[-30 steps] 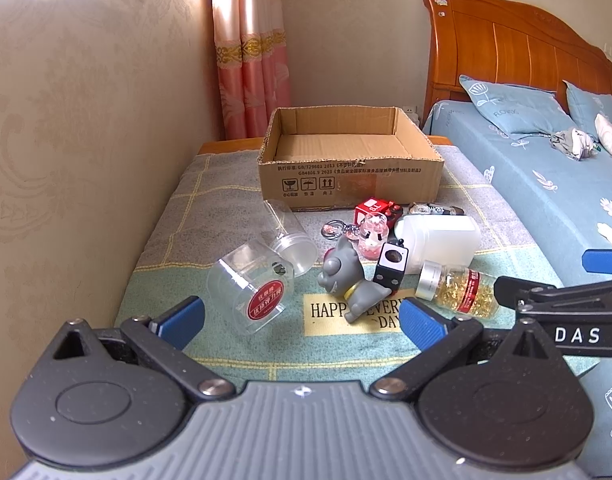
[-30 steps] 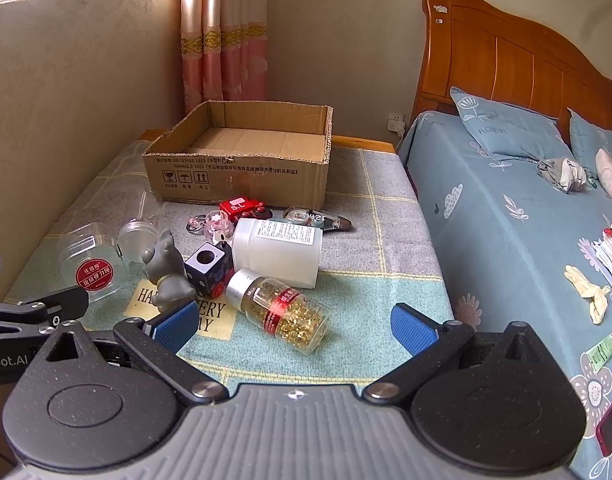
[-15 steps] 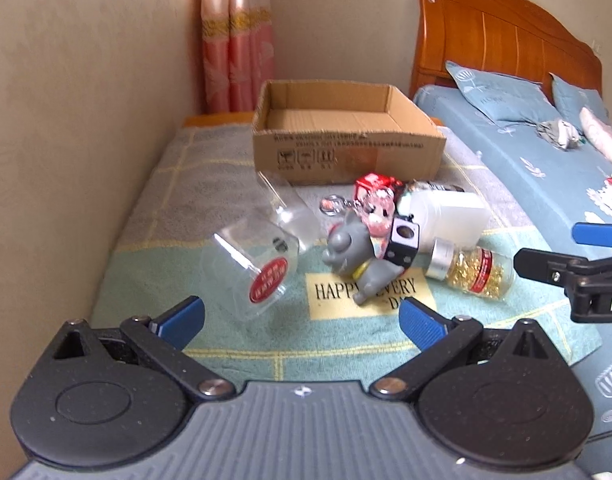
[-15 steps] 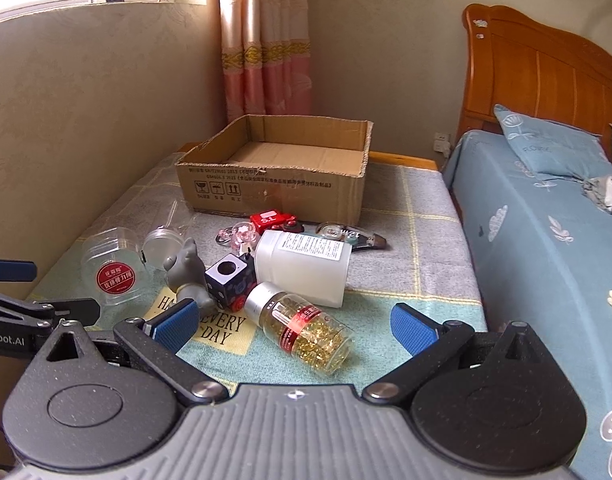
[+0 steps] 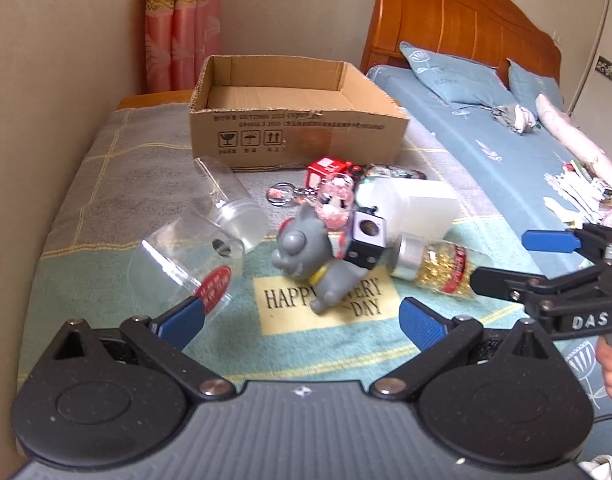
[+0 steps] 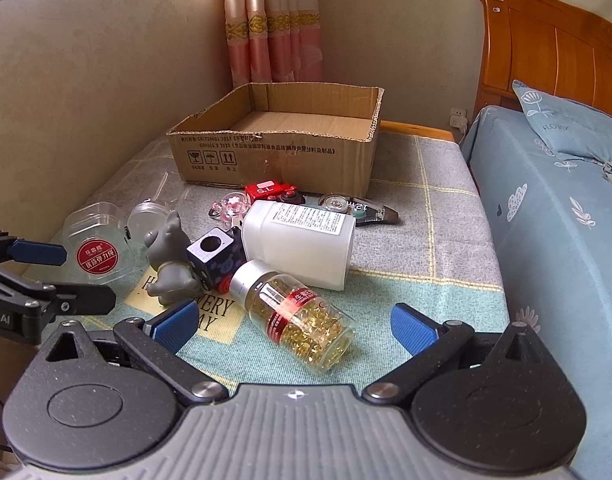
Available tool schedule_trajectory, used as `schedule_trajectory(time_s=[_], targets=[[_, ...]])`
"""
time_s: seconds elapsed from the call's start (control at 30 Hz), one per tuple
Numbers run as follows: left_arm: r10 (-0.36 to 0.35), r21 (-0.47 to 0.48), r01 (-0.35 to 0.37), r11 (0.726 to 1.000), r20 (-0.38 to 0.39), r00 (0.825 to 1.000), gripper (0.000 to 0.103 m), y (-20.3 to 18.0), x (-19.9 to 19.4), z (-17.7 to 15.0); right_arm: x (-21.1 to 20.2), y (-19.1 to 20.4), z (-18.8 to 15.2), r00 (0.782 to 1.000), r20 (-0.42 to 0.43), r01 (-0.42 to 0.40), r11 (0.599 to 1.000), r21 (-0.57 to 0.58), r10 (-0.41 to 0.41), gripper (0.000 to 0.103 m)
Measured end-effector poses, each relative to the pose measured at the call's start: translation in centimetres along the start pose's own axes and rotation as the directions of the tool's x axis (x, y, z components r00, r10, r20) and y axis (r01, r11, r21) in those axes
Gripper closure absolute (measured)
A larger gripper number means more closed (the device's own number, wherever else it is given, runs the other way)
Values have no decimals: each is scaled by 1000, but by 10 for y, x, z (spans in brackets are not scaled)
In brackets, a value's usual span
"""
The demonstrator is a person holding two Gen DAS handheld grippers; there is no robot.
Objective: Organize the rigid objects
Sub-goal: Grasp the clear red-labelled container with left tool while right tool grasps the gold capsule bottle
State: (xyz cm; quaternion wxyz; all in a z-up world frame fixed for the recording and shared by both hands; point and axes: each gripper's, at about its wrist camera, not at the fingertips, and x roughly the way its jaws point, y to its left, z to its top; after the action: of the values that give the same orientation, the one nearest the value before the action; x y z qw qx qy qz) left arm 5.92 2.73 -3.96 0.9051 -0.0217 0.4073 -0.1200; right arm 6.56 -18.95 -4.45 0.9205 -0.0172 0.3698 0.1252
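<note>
An open, empty cardboard box [image 5: 297,136] [image 6: 273,156] stands at the back of a cloth-covered table. In front of it lies a pile: a grey toy cat [image 5: 310,260] [image 6: 171,256], a black-and-white cube [image 5: 366,240] [image 6: 215,252], a bottle of yellow capsules [image 5: 434,266] [image 6: 301,316], a white plastic bottle [image 5: 410,208] [image 6: 301,240], two clear jars [image 5: 185,268] [image 6: 97,244], a red toy car [image 6: 269,192] and a pink keyring [image 5: 334,196]. My left gripper [image 5: 301,320] is open just short of the cat. My right gripper [image 6: 293,324] is open with the capsule bottle between its fingers.
A bed with blue sheets [image 6: 554,216] and a wooden headboard [image 5: 458,28] runs along the right side of the table. A wall is at the left and a pink curtain [image 6: 269,20] behind the box. A black tape dispenser [image 6: 362,210] lies right of the car.
Both grippers have moved forward toward the pile and stay open. The right gripper has swung left, so less of the bed shows. Nothing on the table has moved.
</note>
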Motion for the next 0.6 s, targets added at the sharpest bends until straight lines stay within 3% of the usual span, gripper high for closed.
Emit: schedule_trajectory(time_s=[0.6], targets=[[121,-52,-121,991,-14,993,1,43,32,30,46,-6,9,995,-99,1,1000,-9,-2,0]])
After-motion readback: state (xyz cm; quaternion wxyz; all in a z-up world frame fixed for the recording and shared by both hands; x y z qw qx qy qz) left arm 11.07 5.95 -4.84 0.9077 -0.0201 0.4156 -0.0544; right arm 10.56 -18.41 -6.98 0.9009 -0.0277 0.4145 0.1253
